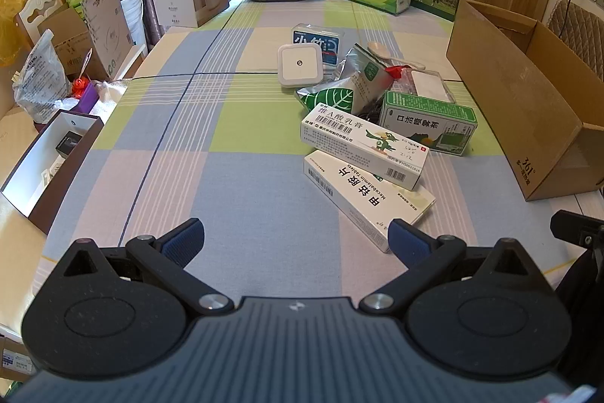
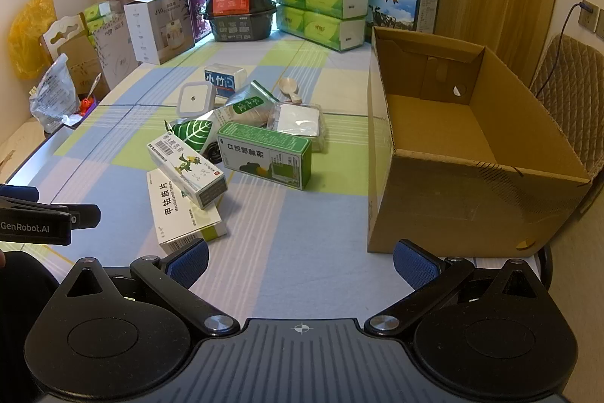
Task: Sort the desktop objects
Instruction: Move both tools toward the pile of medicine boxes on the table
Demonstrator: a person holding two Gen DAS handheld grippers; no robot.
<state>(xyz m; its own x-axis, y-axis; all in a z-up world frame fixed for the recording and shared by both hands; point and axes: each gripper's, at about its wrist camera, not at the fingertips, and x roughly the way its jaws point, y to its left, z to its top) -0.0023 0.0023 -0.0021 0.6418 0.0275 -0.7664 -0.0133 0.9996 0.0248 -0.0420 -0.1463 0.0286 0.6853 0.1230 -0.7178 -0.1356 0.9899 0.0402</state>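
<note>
Right wrist view: right claw (image 2: 301,265) spread wide, empty, low centre of frame over the checked-cloth counter (image 2: 294,225). Left claw (image 1: 296,240) likewise spread, holding nothing. Clutter pile sits mid-frame: flat white Mecobalamin tablet carton (image 2: 181,214) nearest, white ointment carton with green bird (image 2: 187,169) lying across it, green spray box (image 2: 266,154) behind. Open brown cardboard box (image 2: 472,154) at right, looks empty. Best to take the top ointment carton first, pinching its long sides, then drop it in the box.

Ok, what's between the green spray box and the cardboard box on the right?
Nothing: in the right wrist view, only bare checked tablecloth separates the green spray box from the open cardboard box. The left wrist view agrees.
</note>
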